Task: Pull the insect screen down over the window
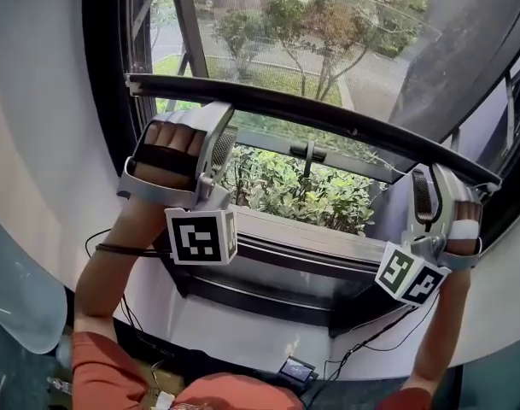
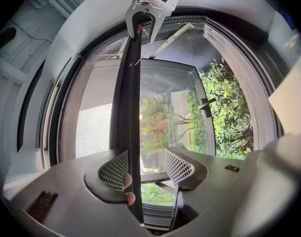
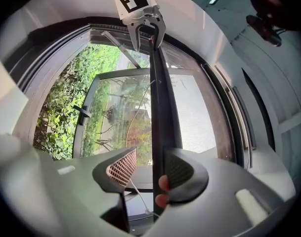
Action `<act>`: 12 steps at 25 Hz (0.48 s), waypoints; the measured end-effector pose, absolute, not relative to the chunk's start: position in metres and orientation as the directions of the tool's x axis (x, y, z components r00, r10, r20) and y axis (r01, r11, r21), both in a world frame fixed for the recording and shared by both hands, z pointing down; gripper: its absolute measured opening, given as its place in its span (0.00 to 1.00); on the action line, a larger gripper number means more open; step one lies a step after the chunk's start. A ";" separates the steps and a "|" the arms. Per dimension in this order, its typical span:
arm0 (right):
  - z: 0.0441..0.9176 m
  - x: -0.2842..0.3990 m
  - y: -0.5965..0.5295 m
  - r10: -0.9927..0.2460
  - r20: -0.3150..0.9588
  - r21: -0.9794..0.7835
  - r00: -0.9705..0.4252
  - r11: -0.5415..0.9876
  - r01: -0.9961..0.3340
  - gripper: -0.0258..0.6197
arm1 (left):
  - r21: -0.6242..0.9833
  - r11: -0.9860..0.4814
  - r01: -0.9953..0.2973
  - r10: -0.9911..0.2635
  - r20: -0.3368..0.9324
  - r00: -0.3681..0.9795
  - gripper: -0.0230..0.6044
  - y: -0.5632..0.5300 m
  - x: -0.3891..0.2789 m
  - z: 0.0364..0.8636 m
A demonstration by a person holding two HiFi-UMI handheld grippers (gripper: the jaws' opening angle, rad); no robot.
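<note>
Straddling screen bar (image 1: 328, 114), left tongs (image 2: 146, 155), right tongs (image 3: 151, 157) — agape, shrubs (image 1: 302, 186) beyond

Bright daylight is being admitted through the window (image 1: 328, 49), leaving the near interior dimmer. Straight lines are being bent by fisheye distortion, and corners are being darkened by vignetting.

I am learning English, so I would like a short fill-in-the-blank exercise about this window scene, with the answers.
1. The long dark screen bar passes between the jaws of ____ grippers.
2. The jaws of the left gripper and the right gripper stand ____, not clamped.
3. In the head view, the black window handle lies ____ the bar.

Missing words: both; open; below.
</note>
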State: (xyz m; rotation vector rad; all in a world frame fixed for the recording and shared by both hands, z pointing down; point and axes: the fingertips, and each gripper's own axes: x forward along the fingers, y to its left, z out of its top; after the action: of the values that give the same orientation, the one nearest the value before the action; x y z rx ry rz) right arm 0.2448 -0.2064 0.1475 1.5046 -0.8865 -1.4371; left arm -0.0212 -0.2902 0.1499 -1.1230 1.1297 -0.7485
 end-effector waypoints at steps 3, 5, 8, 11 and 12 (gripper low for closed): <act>0.151 0.245 -0.206 -0.922 -0.378 0.926 0.083 -0.375 0.051 0.32 | -0.955 0.288 -0.067 -0.909 -0.295 0.294 0.38 -0.291 -0.021 0.154; 0.152 0.245 -0.206 -0.922 -0.378 0.926 0.085 -0.375 0.055 0.32 | -0.954 0.294 -0.064 -0.908 -0.299 0.293 0.38 -0.290 -0.020 0.154; 0.172 0.244 -0.205 -0.927 -0.365 0.931 0.087 -0.363 0.038 0.32 | -0.954 0.294 -0.051 -0.911 -0.296 0.288 0.38 -0.287 -0.022 0.169; 0.198 0.242 -0.204 -0.933 -0.348 0.937 0.088 -0.347 0.033 0.32 | -0.959 0.280 -0.034 -0.915 -0.277 0.293 0.38 -0.287 -0.024 0.194; 0.203 0.242 -0.204 -0.936 -0.340 0.940 0.086 -0.339 0.030 0.32 | -0.962 0.272 -0.034 -0.916 -0.269 0.297 0.38 -0.286 -0.024 0.199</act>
State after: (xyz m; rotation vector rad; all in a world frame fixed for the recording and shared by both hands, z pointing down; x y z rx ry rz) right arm 0.2421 -0.2035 0.2025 1.4889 -0.9464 -1.3942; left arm -0.0237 -0.2865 0.1990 -1.1279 1.0985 -0.7921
